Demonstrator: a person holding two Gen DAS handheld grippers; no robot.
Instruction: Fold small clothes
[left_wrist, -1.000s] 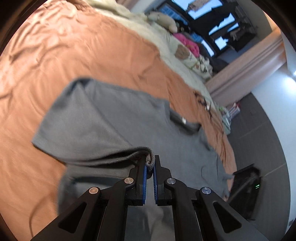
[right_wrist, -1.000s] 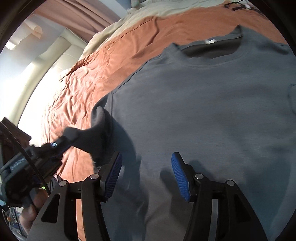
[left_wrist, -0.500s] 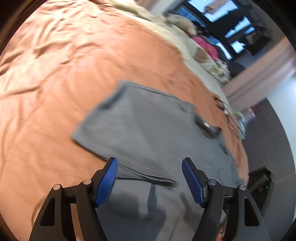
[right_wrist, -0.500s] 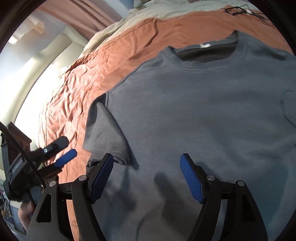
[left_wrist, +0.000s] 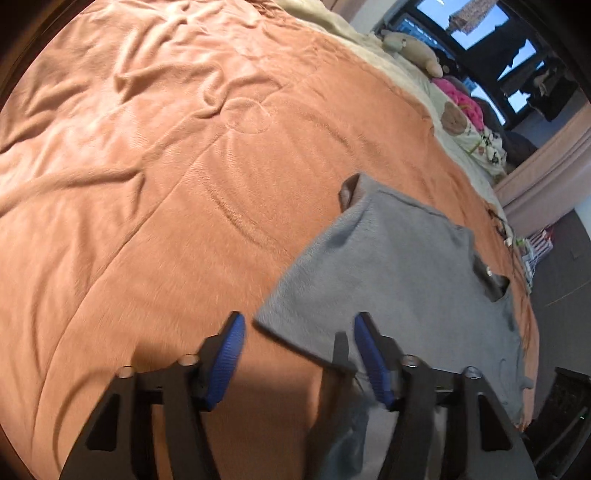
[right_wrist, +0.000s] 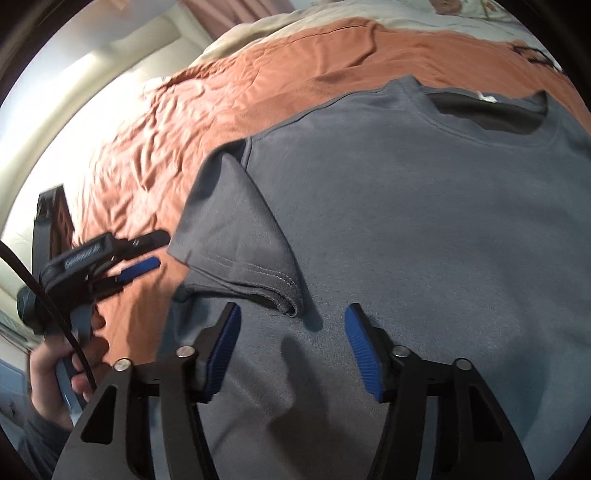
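Orange bedspread (left_wrist: 155, 229) carries the grey T-shirt (right_wrist: 424, 229), spread flat with its collar (right_wrist: 487, 114) away from the person; a second ago the left gripper (left_wrist: 297, 354) pinched the sleeve (right_wrist: 236, 251), and now, spread and empty, it hangs beside the shirt's edge, the sleeve lying folded across the body; one side fold looks done. The right gripper (right_wrist: 291, 354) hovers spread over the lower chest; wide bare bedspread lies leftward, cream bedding (left_wrist: 391, 55) beyond.
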